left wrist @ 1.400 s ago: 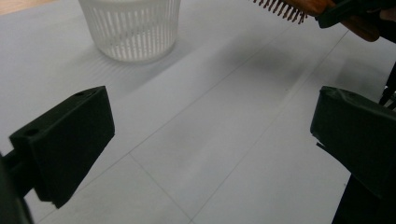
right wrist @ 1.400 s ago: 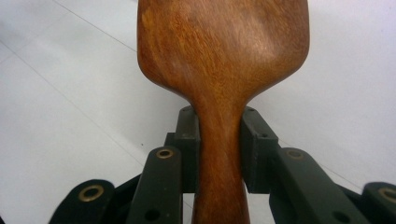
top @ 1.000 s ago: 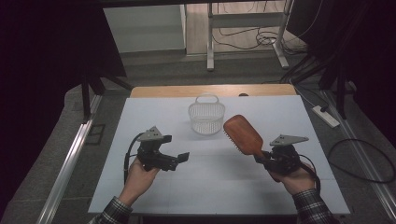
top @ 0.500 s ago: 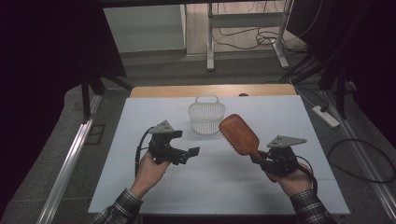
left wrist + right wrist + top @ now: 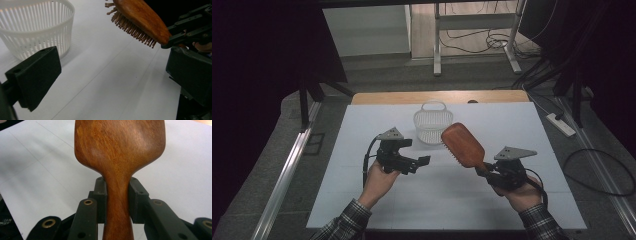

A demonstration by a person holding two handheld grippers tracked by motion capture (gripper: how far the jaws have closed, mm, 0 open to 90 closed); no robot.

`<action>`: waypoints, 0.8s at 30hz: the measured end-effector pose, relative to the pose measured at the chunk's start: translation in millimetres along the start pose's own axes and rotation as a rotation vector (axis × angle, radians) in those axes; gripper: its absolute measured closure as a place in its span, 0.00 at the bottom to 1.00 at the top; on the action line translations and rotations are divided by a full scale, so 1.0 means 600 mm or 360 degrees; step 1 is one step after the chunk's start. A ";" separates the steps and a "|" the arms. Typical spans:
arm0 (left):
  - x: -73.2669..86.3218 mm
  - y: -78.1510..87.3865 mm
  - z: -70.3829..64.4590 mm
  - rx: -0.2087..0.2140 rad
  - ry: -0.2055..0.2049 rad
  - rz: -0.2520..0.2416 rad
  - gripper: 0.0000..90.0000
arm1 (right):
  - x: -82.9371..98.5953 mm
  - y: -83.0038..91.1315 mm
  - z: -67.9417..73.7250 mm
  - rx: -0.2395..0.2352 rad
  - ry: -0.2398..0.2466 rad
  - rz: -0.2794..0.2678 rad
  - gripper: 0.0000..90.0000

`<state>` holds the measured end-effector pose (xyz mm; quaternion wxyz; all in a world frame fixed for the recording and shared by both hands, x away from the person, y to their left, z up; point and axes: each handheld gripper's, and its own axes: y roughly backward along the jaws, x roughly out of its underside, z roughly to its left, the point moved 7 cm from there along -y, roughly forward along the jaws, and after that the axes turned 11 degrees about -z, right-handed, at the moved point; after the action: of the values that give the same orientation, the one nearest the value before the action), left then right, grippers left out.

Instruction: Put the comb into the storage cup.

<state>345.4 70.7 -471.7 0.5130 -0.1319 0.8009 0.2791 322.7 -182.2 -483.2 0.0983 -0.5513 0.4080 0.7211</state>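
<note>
A wooden hairbrush (image 5: 463, 145) is held by its handle in my right gripper (image 5: 486, 171), which is shut on it. The brush head rises up and to the left, bristles facing down, close beside the white slatted basket (image 5: 430, 123). In the right gripper view the handle (image 5: 117, 202) sits squeezed between both jaws, below the smooth brush back (image 5: 120, 150). My left gripper (image 5: 419, 163) is open and empty, left of the brush and in front of the basket. Its view shows the basket (image 5: 35, 30) at the upper left and the bristled brush (image 5: 140, 20) at the top right.
The white table top (image 5: 447, 200) spreads under both hands, with a wooden strip (image 5: 437, 96) along its far edge. A power strip (image 5: 562, 125) and cables lie on the floor to the right. A metal rail (image 5: 287, 170) runs along the left side.
My left gripper has moved forward and to the right, closer to the basket and brush. The right gripper has shifted the brush slightly to the left.
</note>
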 end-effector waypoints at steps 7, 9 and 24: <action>0.005 -0.005 -0.003 0.0069 0.0080 -0.0028 0.00 | -0.003 -0.008 0.019 -0.0050 0.0014 -0.0039 0.80; 0.006 -0.006 -0.004 0.0075 0.0082 -0.0026 0.00 | -0.004 -0.009 0.021 -0.0055 0.0014 -0.0043 0.80; 0.010 -0.015 -0.012 0.0128 0.0150 -0.0044 0.00 | -0.009 -0.028 0.062 -0.0149 0.0055 -0.0090 0.80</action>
<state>341.8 59.3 -477.5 0.4834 -0.1352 0.8329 0.2331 308.5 -143.7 -484.3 0.0857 -0.5790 0.3596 0.7267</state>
